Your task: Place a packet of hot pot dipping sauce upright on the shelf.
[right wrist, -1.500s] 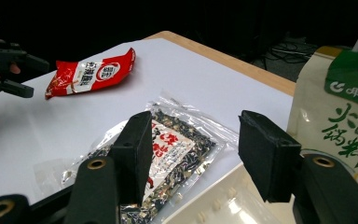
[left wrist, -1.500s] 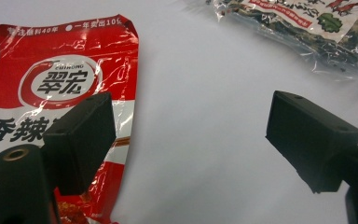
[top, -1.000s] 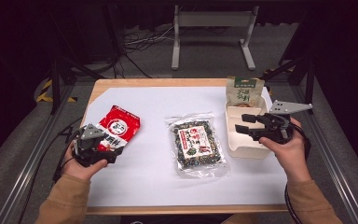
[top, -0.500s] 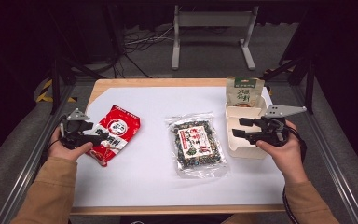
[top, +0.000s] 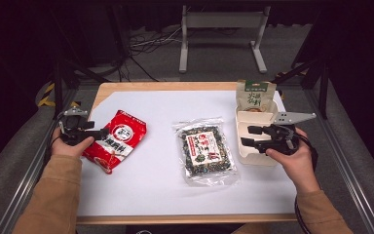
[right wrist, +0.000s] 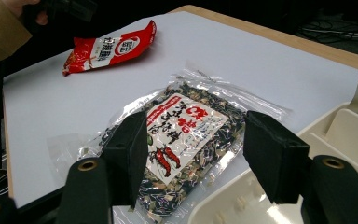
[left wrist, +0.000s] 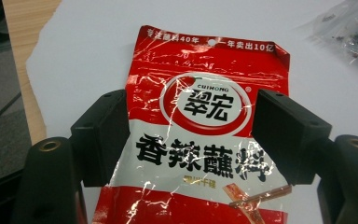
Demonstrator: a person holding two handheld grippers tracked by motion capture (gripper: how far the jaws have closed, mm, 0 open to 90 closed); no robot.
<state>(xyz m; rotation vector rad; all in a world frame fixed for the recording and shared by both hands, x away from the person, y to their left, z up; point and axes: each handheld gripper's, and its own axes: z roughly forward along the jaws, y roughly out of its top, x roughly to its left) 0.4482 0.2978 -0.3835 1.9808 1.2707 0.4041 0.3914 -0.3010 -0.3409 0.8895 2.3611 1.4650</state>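
Red snack pouch [top: 116, 139]: lies flat near the left edge of the white table [top: 165, 190], glossy and creased, with a white band of black characters and a round red-and-white emblem; its lower end is cut off in the left gripper view, and the fine print is too small to read. Left gripper [left wrist: 189, 126]: jaws wide apart, one on either side of the pouch, holding nothing; whether they touch the foil cannot be told. Right gripper [top: 249, 136]: jaws likewise spread and empty, over the cream tray [top: 253, 157] at the right edge. Tray: a green packet [top: 255, 95] stands at its far end; other contents hidden by the gripper. Clear spice bag [top: 206, 150]: centre of the table.
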